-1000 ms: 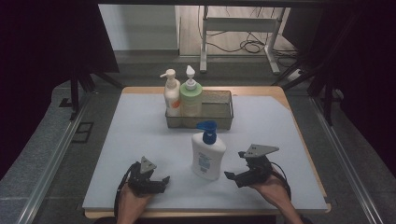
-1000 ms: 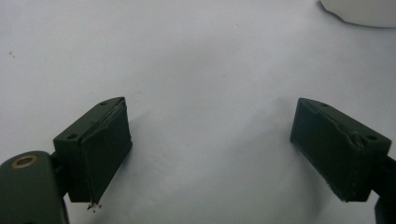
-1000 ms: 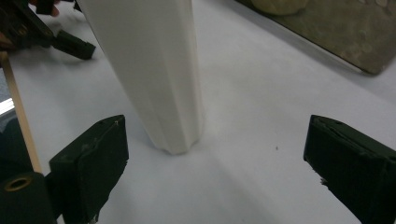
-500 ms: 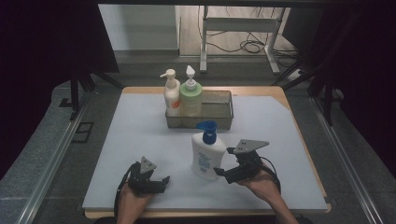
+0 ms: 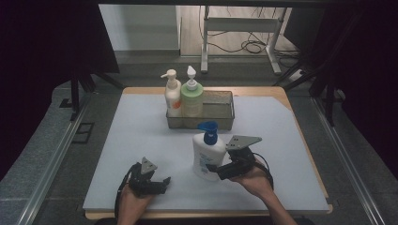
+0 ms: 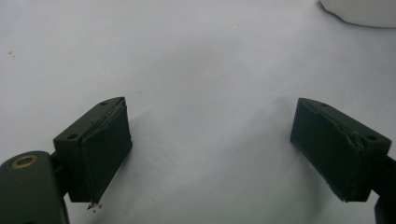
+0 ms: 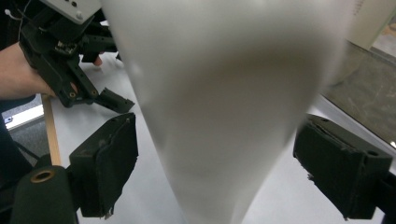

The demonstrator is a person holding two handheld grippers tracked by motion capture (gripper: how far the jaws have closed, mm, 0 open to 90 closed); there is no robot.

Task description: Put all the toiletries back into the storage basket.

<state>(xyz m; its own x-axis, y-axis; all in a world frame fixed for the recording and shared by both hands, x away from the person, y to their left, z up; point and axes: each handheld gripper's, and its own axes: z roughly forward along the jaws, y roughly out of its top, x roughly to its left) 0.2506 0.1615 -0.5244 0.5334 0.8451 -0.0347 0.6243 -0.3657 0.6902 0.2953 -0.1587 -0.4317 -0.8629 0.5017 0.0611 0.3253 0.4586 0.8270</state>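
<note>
Grey counter, white bottle standing just in front of the basket.
Right gripper fingers, just closing, straddle the bottle without touching; left gripper, left of the bottle, gapes empty.

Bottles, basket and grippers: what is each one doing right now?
White bottle with blue pump: upright on the table, between the right gripper's jaws, not squeezed.
Right gripper: jaws closing in, pads not yet touching.
Left gripper: open, nothing between its jaws.
Green bottle: upright in the basket.
Orange-label bottle: upright in the basket.
Basket: right half unfilled.
</note>
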